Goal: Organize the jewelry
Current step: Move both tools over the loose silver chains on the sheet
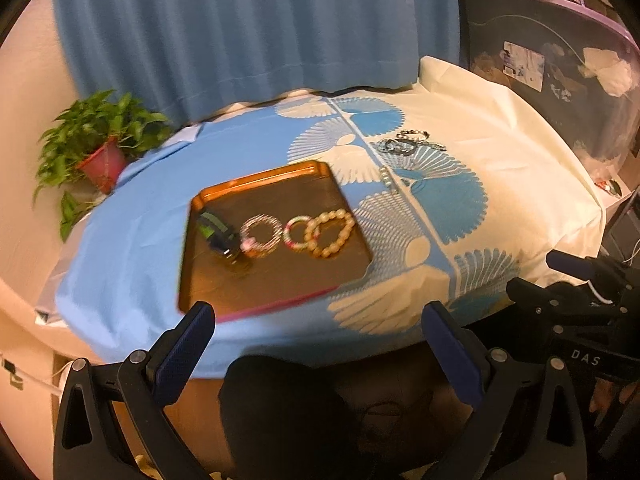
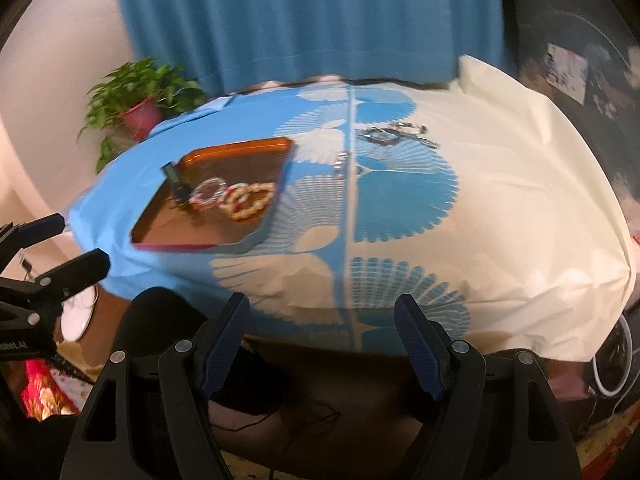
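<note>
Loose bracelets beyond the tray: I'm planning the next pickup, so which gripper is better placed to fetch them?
Probably right. The loose bracelets lie almost straight ahead of the open right gripper; the left gripper faces the tray, with them off to its right.

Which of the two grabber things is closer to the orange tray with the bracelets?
Left. The left gripper hangs open just off the orange tray at its near edge. The right gripper, also open, sits off to the tray's right, farther away.

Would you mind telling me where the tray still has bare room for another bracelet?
The tray is bare behind the bracelet row, towards its far rim, and along its near edge. Its middle band is crowded. Loose jewelry waits on the tablecloth.
</note>
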Demonstrator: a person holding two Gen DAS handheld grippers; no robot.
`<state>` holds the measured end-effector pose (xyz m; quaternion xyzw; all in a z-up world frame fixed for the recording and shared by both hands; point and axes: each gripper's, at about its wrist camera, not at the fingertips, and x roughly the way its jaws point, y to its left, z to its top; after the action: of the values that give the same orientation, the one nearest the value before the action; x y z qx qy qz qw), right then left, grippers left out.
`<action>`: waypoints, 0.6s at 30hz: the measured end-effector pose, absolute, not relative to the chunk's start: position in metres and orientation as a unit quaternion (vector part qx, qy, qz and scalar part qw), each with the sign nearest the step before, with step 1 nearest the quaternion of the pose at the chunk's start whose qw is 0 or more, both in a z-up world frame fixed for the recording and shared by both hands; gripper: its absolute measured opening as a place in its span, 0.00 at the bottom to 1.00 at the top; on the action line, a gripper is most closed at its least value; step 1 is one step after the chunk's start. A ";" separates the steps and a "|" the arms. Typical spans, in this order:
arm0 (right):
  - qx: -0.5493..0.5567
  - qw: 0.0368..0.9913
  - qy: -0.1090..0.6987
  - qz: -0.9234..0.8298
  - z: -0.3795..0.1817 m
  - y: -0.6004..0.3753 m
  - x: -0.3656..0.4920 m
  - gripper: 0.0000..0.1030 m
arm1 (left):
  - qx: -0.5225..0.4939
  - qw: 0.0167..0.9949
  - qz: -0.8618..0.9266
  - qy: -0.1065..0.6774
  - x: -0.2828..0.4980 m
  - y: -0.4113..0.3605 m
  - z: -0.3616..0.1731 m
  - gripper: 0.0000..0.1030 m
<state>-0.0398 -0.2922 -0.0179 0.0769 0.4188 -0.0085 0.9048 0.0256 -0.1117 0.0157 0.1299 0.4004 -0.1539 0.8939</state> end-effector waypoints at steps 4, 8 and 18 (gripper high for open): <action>0.089 0.905 0.414 -0.035 -0.022 -0.330 -0.016 0.73 | 0.111 0.892 -0.161 0.407 0.065 -0.133 0.020 0.99; 0.101 0.909 0.399 -0.062 -0.021 -0.374 0.018 0.73 | 0.109 0.896 -0.153 0.402 0.117 -0.158 0.021 0.99; 0.107 0.912 0.387 -0.087 -0.046 -0.454 0.152 0.73 | 0.135 0.875 -0.173 0.431 0.292 -0.249 -0.023 0.99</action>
<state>0.1518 -0.4543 -0.0455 0.1070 0.3873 -0.0874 0.9115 0.2922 -0.2486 -0.0228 0.1352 0.4313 -0.1729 0.8751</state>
